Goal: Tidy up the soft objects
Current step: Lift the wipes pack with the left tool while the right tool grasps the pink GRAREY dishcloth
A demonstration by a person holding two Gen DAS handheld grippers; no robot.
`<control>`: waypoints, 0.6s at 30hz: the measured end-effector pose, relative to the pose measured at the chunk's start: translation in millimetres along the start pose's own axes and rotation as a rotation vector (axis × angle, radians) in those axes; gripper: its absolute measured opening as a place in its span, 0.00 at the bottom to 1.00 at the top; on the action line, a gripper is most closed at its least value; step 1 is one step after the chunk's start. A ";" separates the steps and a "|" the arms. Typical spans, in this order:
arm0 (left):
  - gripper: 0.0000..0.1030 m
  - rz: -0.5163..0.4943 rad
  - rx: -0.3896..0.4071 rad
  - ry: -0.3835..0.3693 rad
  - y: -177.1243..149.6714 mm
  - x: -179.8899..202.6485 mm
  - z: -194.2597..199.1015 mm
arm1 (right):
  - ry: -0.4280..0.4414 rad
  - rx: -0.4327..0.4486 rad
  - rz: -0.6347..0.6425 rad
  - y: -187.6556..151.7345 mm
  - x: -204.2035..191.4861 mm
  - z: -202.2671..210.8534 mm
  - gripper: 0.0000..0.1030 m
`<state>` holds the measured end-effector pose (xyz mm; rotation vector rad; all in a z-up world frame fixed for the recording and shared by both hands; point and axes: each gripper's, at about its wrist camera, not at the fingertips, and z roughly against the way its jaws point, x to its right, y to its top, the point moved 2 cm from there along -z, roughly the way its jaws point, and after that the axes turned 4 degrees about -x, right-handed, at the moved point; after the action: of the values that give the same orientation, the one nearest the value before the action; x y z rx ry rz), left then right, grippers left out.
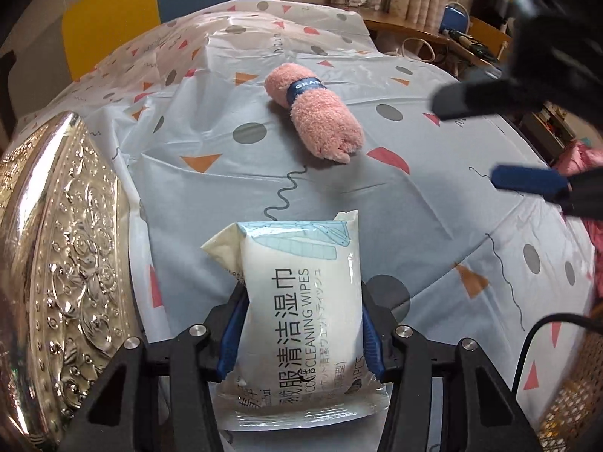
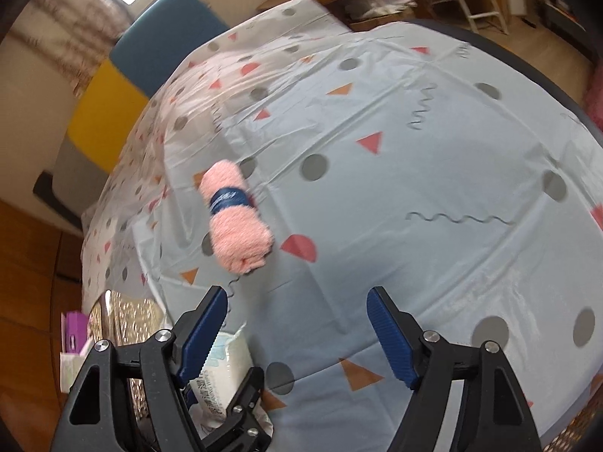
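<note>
A white pack of cleaning wipes (image 1: pixel 297 263) stands upright between the blue pads of my left gripper (image 1: pixel 303 293), which is shut on it just above the tablecloth. The right wrist view shows the same pack (image 2: pixel 230 369) low on the left. A pink rolled towel (image 1: pixel 314 115) with a dark blue band lies on the cloth beyond it, untouched. My right gripper (image 2: pixel 297 297) hovers open and empty, with the towel (image 2: pixel 235 222) ahead and to its left. In the left wrist view the right gripper (image 1: pixel 467 141) appears blurred at the upper right.
An embossed silver tray (image 1: pixel 68 245) sits at the table's left edge, beside the held pack. A purple box (image 2: pixel 73 329) lies past the tray. The patterned plastic tablecloth (image 1: pixel 433 226) covers the table. Yellow and blue chair backs (image 1: pixel 109 19) stand behind. A black cable (image 1: pixel 535 339) hangs at right.
</note>
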<state>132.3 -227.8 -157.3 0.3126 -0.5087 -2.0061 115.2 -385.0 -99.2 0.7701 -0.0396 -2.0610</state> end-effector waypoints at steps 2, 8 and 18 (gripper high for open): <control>0.53 -0.006 0.012 -0.004 -0.2 -0.1 -1.3 | -0.022 -0.025 0.096 5.6 -17.6 -7.4 0.76; 0.54 -0.006 0.039 -0.011 -8.6 -0.1 2.7 | -0.071 -0.109 0.296 42.1 -57.0 -49.1 0.68; 0.55 -0.005 0.062 -0.014 -16.3 0.5 5.9 | -0.126 -0.195 0.329 76.8 -85.9 -108.9 0.54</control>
<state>116.9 -220.3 -159.9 0.3383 -0.5806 -2.0009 264.7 -336.5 -119.6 0.4775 -0.0326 -1.7661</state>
